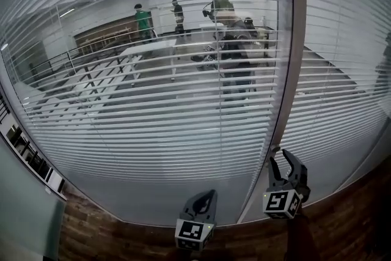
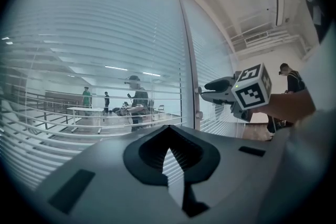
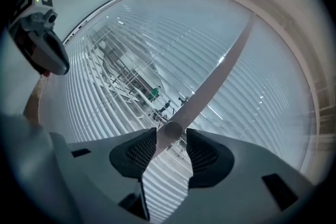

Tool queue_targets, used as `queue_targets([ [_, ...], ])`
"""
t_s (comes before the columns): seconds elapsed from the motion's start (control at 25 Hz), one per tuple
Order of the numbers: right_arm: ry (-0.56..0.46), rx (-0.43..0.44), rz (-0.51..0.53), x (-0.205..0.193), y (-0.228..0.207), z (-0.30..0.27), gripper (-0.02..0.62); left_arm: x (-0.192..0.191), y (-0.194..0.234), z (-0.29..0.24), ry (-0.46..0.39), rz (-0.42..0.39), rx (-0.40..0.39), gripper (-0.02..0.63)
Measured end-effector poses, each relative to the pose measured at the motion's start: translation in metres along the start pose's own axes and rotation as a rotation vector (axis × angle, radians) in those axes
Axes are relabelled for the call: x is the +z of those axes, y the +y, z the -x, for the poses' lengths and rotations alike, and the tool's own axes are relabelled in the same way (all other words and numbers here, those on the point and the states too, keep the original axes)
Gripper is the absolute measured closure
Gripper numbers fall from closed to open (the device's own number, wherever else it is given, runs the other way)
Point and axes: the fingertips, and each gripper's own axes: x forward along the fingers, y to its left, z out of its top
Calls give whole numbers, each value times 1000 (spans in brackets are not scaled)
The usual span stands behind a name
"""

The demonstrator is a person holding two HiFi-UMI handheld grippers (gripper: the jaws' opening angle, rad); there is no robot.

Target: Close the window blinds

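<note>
Blinds hang fully lowered across the window, their horizontal slats running from pane to pane. In the middle band a room with people shows in the glass between the slats (through it or mirrored, I cannot tell). Right tongs point at the blinds close to the upright frame bar, released, with the pads spread wide. In the right gripper view the round end of the wand stands between those pads, close by one of them yet not squeezed. Left tongs sit lower and to the left in the head view, near the right ones, clenched tip to tip on nothing and facing the slats. Brown wooden floor runs below the window.
</note>
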Motion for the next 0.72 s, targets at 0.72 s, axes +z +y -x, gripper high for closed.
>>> queue_targets([
  [0.72,19,32,439,1,4,-24,431,3,-8,3,-31,4,-18,607],
])
